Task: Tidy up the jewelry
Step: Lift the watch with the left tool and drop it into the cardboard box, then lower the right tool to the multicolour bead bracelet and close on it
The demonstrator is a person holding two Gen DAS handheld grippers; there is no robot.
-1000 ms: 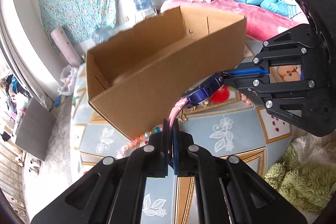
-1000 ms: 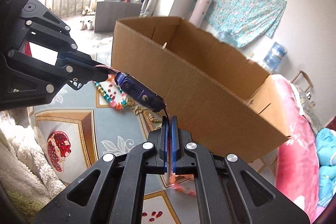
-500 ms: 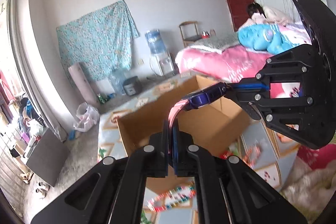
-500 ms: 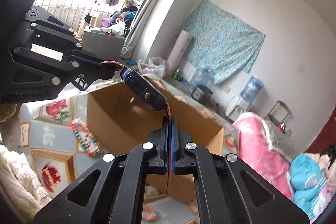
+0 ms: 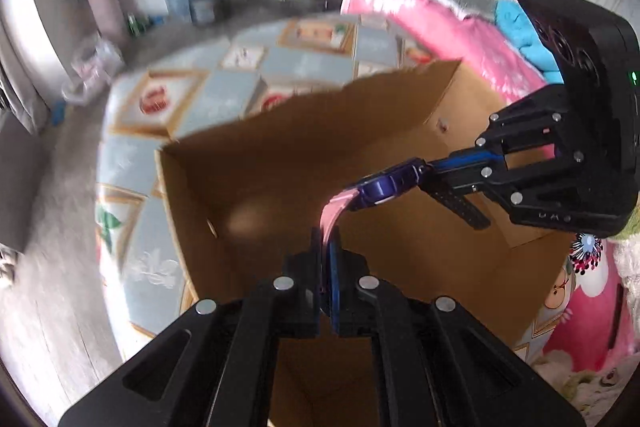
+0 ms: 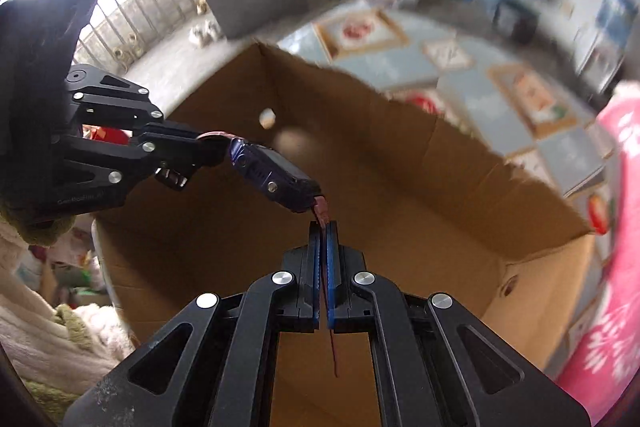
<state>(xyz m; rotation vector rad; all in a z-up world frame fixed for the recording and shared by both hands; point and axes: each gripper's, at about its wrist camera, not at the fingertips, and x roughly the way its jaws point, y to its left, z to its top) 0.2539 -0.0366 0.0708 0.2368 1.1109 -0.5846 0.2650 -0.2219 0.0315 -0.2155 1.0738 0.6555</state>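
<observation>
A purple watch (image 5: 382,187) with a pink strap hangs stretched between two grippers above the open cardboard box (image 5: 248,163), at the centre of both wrist views. The left gripper (image 5: 327,251), at the bottom centre of its own view, is clamped on one end of the strap, while the right gripper (image 6: 323,239) pinches the other end between closed jaws. A patterned mat (image 5: 132,147) shows behind the box, blurred in the upper half of each frame.

Black left gripper (image 5: 327,247), silver screws, blue-lined jaws
</observation>
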